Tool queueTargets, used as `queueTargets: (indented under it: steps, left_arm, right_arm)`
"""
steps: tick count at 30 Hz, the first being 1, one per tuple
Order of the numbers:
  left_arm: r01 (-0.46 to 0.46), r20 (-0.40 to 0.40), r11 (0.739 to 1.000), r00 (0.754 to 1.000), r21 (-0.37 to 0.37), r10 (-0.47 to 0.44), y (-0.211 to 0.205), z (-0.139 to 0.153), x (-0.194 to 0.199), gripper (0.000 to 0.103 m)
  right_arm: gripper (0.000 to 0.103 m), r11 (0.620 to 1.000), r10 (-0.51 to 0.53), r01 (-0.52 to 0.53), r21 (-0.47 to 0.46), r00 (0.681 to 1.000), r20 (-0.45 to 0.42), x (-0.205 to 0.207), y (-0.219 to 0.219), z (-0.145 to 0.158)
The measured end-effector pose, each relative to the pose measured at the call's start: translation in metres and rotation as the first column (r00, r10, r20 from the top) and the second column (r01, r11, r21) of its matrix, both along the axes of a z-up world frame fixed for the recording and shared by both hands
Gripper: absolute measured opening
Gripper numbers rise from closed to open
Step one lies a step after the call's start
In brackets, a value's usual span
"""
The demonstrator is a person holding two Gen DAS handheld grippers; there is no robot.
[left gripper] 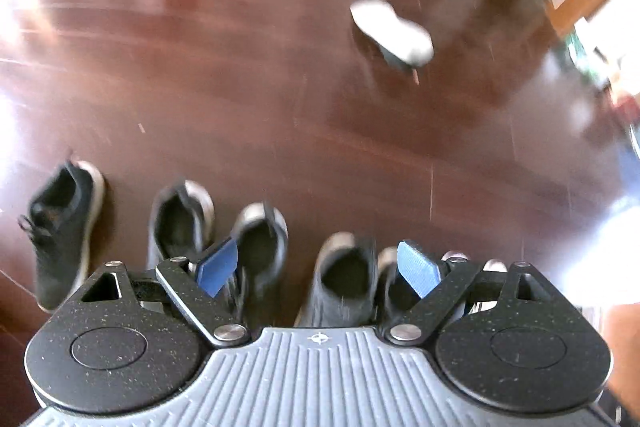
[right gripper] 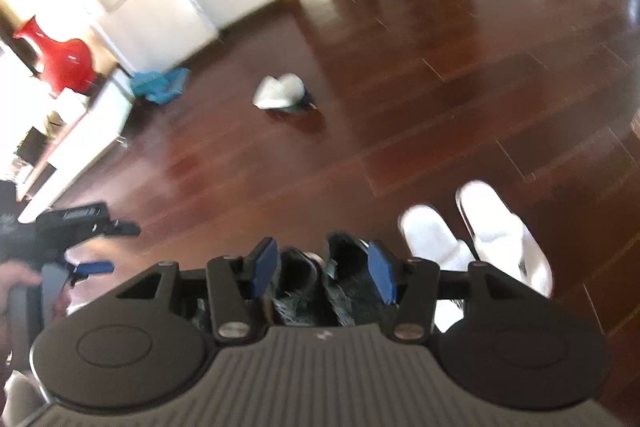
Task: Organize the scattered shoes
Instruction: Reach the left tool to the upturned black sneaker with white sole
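Left gripper [left gripper: 318, 269] held spread, empty, above dark shoes [left gripper: 260, 247] lined on wood floor [left gripper: 240, 87]. Right gripper [right gripper: 322, 269] likewise spread. One overturned shoe [left gripper: 394, 31] seen well apart.

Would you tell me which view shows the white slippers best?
The right wrist view: the white slippers lie side by side on the floor, nearly whole. The left wrist view shows at most white slivers behind its gripper, too little to identify.
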State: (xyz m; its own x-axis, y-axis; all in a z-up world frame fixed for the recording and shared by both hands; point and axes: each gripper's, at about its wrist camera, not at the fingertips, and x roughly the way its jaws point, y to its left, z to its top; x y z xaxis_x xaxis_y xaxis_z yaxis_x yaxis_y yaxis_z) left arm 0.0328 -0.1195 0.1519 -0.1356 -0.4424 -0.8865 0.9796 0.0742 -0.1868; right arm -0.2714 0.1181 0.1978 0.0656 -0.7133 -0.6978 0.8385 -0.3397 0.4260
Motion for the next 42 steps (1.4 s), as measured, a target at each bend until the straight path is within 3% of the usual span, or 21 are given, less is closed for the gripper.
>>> queueTargets:
  steps: [6,9,13,17,23,30,34,38,42]
  left_arm:
    - [-0.031,0.055,0.992,0.998,-0.126,0.038,-0.048,0.082,-0.005,0.091]
    - [-0.058,0.063,0.986,0.996,-0.158,0.068,-0.069,0.098,-0.007,0.091]
    - [-0.046,0.083,0.985,0.995,-0.167,0.06,-0.109,0.092,-0.013,0.091]
    - [0.018,0.062,0.984,0.998,-0.177,-0.007,-0.178,0.053,-0.029,0.091]
    - [0.151,-0.018,0.982,0.988,-0.11,-0.154,-0.313,-0.052,-0.07,0.091]
    - [0.356,0.031,0.929,0.934,-0.097,-0.355,-0.425,-0.13,-0.132,0.091]
    - [0.385,0.036,0.92,0.923,-0.072,-0.383,-0.489,-0.174,-0.171,0.089]
    - [0.373,0.033,0.926,0.928,-0.057,-0.372,-0.516,-0.196,-0.187,0.089]
    - [0.401,0.089,0.914,0.915,-0.071,-0.394,-0.537,-0.208,-0.2,0.089]
  right_arm:
    - [0.055,0.996,-0.039,0.049,-0.079,0.992,0.12,-0.023,0.006,0.047]
    - [0.057,0.993,-0.008,0.021,-0.12,0.994,0.107,-0.025,-0.002,0.068]
    - [0.058,0.987,-0.01,0.026,-0.156,0.995,0.102,-0.027,-0.024,0.074]
    - [0.06,0.984,-0.078,0.095,-0.151,0.991,0.112,-0.027,-0.049,0.064]
    - [0.061,0.963,-0.264,0.268,-0.035,0.961,0.085,0.005,-0.105,0.012]
    - [0.061,0.91,-0.413,0.4,0.108,0.898,0.153,0.072,-0.179,-0.068]
    - [0.061,0.888,-0.455,0.436,0.147,0.879,0.142,0.087,-0.214,-0.098]
    - [0.063,0.882,-0.46,0.442,0.162,0.882,0.099,0.081,-0.259,-0.121]
    - [0.066,0.884,-0.463,0.444,0.143,0.875,0.143,0.046,-0.325,-0.156]
